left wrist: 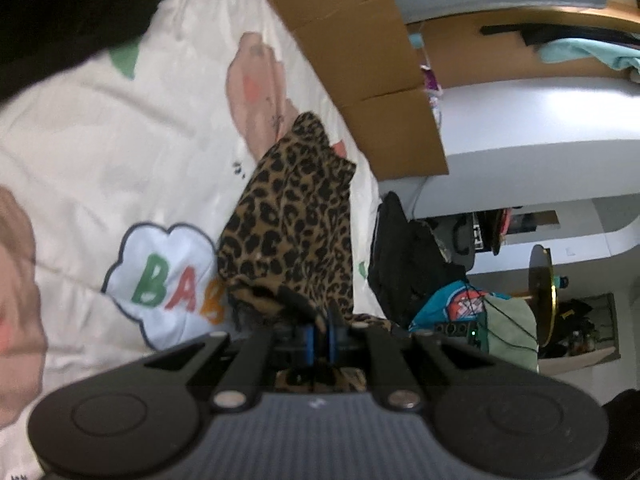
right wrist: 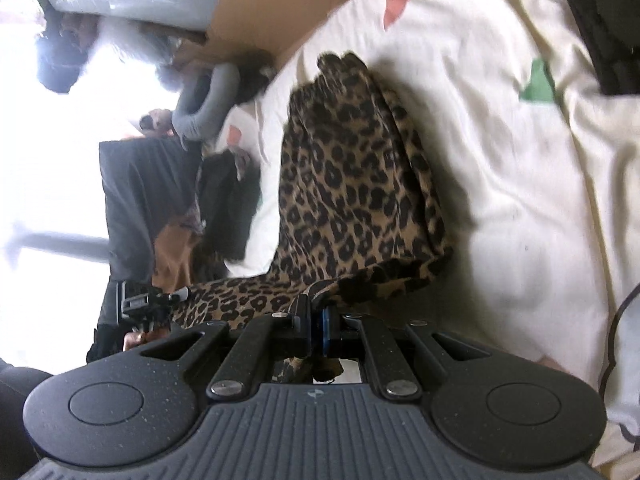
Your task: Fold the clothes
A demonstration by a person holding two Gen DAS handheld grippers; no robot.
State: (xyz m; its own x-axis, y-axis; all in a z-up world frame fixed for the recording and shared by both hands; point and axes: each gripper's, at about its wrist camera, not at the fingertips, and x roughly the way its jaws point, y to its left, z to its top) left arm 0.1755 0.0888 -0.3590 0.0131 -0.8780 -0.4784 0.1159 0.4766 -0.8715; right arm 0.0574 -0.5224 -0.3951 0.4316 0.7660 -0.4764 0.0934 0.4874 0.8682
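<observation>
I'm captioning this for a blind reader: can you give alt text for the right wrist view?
The right hand-held gripper is shut on an edge of a leopard-print garment, which drapes away over a cream printed bedsheet. Cardboard and dark clothes lie beyond.

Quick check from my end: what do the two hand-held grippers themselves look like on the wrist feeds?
Both look alike. The left hand-held gripper and the right hand-held gripper each have a dark grey ribbed body, two round black discs at the sides, black linkage arms with silver rivets, and black fingers with blue pads. No sleeve or cable is clearly visible.
</observation>
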